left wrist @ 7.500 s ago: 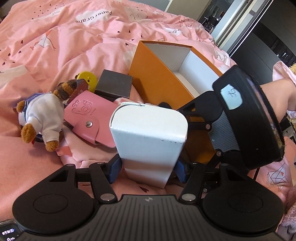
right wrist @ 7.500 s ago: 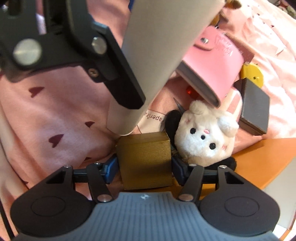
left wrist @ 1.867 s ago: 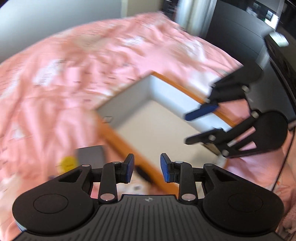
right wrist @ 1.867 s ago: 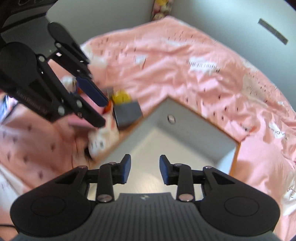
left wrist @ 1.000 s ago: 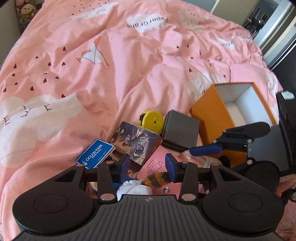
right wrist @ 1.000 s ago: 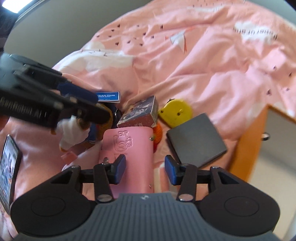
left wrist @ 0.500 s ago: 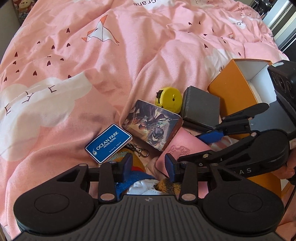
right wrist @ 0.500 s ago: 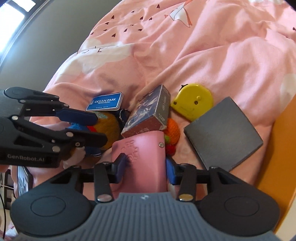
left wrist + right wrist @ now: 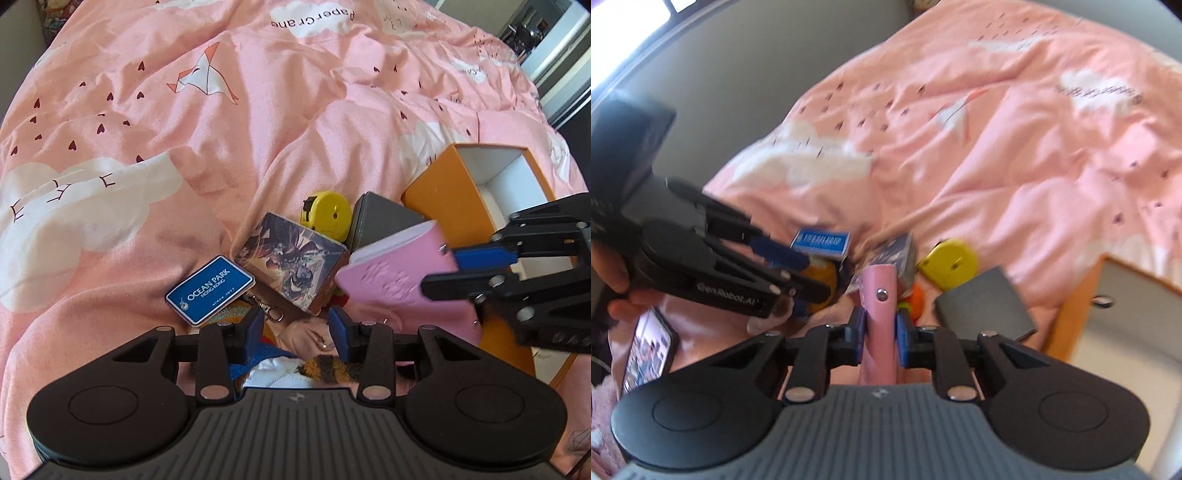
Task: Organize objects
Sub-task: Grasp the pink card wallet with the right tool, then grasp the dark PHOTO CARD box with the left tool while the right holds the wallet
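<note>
My right gripper (image 9: 880,328) is shut on a pink snap-button card holder (image 9: 879,295) and holds it edge-up above the pile; the holder also shows in the left wrist view (image 9: 399,273). My left gripper (image 9: 295,328) is open and empty, low over a plush bear in a white shirt (image 9: 295,369). The orange box with a white inside (image 9: 458,199) stands open at the right. A picture-printed card box (image 9: 291,262), a blue Ocean Park tag (image 9: 210,290), a yellow tape measure (image 9: 327,218) and a dark grey box (image 9: 380,221) lie on the pink bedspread.
A phone (image 9: 646,350) lies on the bed at the lower left of the right wrist view. A small orange toy (image 9: 916,297) sits by the grey box (image 9: 986,302). The bedspread (image 9: 184,110) stretches away beyond the pile. A grey wall (image 9: 738,92) is behind.
My right gripper has closed on the pink card holder and lifted it off the pile. My left gripper has moved lower over the plush bear and stays open.
</note>
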Demonstrator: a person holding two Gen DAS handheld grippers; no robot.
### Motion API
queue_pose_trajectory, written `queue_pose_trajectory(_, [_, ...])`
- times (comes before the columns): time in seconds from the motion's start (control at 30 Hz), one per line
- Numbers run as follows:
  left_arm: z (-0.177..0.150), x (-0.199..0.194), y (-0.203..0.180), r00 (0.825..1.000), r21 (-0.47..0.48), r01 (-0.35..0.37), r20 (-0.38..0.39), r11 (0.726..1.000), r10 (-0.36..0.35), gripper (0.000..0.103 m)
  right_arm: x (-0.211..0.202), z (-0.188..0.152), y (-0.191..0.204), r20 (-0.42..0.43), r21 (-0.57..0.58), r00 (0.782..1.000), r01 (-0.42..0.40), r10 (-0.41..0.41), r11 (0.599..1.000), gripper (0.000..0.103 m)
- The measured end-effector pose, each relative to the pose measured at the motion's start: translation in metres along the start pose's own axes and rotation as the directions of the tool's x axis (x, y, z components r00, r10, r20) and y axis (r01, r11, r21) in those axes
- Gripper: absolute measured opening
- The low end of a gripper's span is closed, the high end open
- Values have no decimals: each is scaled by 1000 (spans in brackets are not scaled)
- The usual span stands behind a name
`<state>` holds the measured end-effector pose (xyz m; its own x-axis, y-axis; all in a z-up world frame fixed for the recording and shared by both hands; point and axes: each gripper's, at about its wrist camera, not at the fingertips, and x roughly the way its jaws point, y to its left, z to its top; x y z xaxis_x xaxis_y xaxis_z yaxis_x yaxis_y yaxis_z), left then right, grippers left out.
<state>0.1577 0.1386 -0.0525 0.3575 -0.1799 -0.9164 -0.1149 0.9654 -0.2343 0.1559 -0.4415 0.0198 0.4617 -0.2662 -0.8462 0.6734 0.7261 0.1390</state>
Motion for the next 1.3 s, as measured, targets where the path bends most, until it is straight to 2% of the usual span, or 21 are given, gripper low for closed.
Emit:
queue_pose_trajectory(0.1, [10,3,8,998,-99,57,20,993,-56,49,-17,6,-9,58,4,996,67,-67,998,18])
queue_pose_trajectory(0.17, [15,7,16,995,-186,94,32,978,-89,56,-24,10,-15,83,2,989,123,-123,992,18])
queue_pose_trajectory(0.23, [21,14,26,993,-284,121,48,951,-112,66,-26,12,-22,92,0,984,152,-151,988,18])
queue_pose_trajectory(0.33, [29,27,38,994,-407,111,49,907,-99,72,-19,13,-28,83,-11,984,157,-156,987,18])
queue_pose_trajectory(0.4, [34,37,42,995,-457,96,26,884,-95,73,-16,10,-33,74,-19,986,148,-146,989,18])
queue_pose_trajectory(0.57, [34,65,38,994,-499,63,-43,864,-97,73,-7,5,-39,66,-32,990,129,-126,991,18])
queue_pose_trajectory(0.77, [40,77,41,993,-576,30,-74,817,-89,81,1,3,-48,46,-44,993,111,-109,993,18])
queue_pose_trajectory(0.83, [45,79,39,993,-574,7,-92,819,-73,84,2,3,-51,45,-47,994,102,-100,994,18])
queue_pose_trajectory(0.97, [53,88,28,988,-526,-73,-154,847,-10,83,5,3,-53,42,-49,995,92,-90,995,18])
queue_pose_trajectory(1.0, [54,90,24,986,-506,-96,-169,857,11,76,6,3,-54,40,-58,996,85,-83,995,18])
queue_pose_trajectory(1.03, [54,92,22,983,-491,-112,-180,864,25,74,6,3,-55,41,-58,996,83,-80,995,18])
queue_pose_trajectory(1.2, [49,85,22,987,-485,-92,-159,870,16,72,3,0,-55,52,-68,997,65,-62,996,18])
queue_pose_trajectory(1.23, [47,83,23,988,-486,-87,-152,870,14,66,1,-1,-54,58,-68,997,63,-59,996,18])
queue_pose_trajectory(1.3, [44,70,21,995,-466,-49,-102,884,2,26,-3,-3,-54,68,-77,997,53,-48,996,18])
